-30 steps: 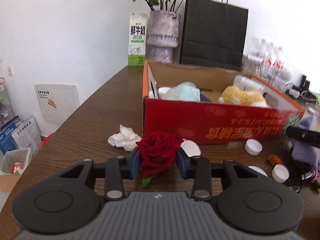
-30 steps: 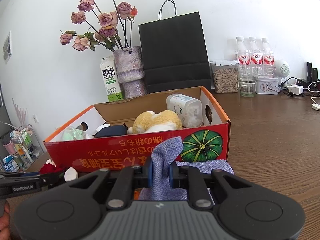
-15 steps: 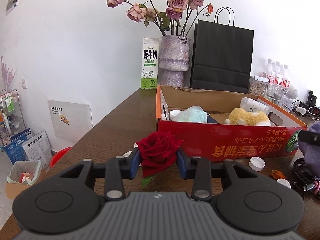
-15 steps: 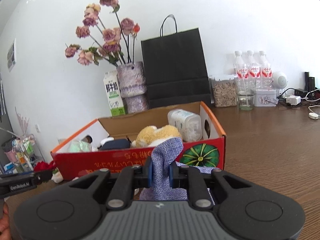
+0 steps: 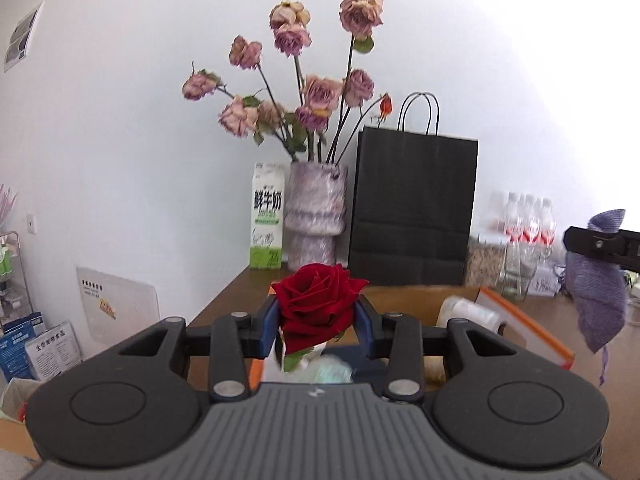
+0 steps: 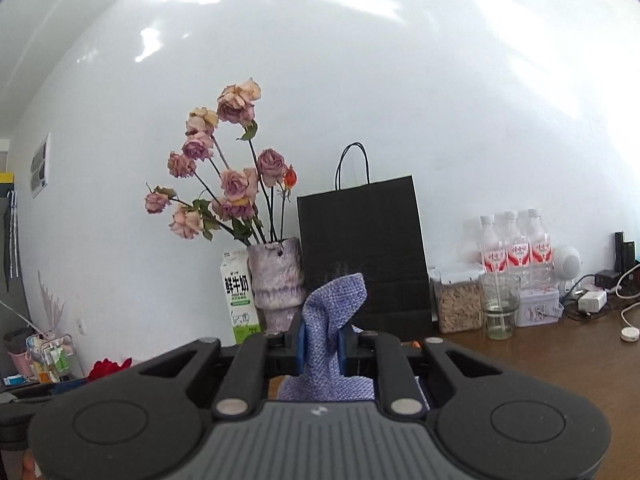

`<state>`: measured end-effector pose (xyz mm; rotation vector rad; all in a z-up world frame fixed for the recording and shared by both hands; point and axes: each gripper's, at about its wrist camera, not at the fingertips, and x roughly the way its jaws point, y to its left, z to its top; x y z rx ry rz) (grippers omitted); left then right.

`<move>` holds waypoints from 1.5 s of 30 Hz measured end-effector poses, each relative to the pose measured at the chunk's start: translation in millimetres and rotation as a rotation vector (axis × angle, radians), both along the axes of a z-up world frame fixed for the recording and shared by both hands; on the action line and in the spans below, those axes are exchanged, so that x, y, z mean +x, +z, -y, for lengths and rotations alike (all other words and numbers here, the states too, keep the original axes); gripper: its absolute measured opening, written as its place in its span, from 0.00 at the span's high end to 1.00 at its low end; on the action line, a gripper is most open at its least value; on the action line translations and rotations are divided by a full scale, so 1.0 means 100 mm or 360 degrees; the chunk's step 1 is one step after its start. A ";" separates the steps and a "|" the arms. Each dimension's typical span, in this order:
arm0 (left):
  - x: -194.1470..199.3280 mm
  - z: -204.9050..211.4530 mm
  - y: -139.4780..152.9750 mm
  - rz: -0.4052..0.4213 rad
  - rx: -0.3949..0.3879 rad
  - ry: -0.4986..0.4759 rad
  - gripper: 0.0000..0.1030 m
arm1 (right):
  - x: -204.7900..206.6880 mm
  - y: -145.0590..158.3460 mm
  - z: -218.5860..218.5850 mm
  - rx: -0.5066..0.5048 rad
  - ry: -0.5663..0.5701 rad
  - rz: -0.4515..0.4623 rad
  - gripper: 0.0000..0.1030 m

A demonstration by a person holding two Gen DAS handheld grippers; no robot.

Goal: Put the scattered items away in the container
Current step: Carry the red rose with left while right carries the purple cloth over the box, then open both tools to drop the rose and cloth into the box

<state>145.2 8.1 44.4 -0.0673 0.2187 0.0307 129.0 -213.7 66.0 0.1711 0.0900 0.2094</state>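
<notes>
My left gripper [image 5: 316,326] is shut on a red rose [image 5: 318,302] and holds it in the air above the near left part of the open cardboard box [image 5: 520,320]. My right gripper [image 6: 322,340] is shut on a blue-purple woven cloth [image 6: 330,332], lifted high; the cloth [image 5: 598,280] hangs at the right in the left wrist view, beyond the box's right wall. The rose also shows at the lower left of the right wrist view [image 6: 106,368]. Inside the box I see a white bottle [image 5: 468,314] and a pale green item [image 5: 332,368]; the rest is hidden by the gripper.
Behind the box stand a milk carton [image 5: 267,216], a vase of dried roses [image 5: 316,216] and a black paper bag [image 5: 412,208]. Water bottles [image 6: 514,242], a jar [image 6: 458,304], a glass [image 6: 498,308] and cables [image 6: 600,300] sit at the back right on the brown table [image 6: 560,360].
Both grippers have risen. The left one carried the rose up from in front of the box to above it. The right one lifted the cloth well clear of the table.
</notes>
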 end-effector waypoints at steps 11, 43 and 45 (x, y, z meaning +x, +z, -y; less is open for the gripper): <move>1.04 0.20 -0.14 -0.0046 -0.0115 0.0085 0.62 | 0.96 -0.23 -0.41 0.0030 -0.0050 -0.0051 0.87; 0.77 0.17 -0.26 0.0151 0.0023 0.0292 0.00 | 0.94 -0.48 -0.38 -0.0032 -0.0096 -0.0205 0.00; 0.76 0.19 -0.25 0.0156 0.0036 0.0287 0.00 | 0.91 -0.44 -0.35 -0.0024 -0.0099 -0.0209 0.00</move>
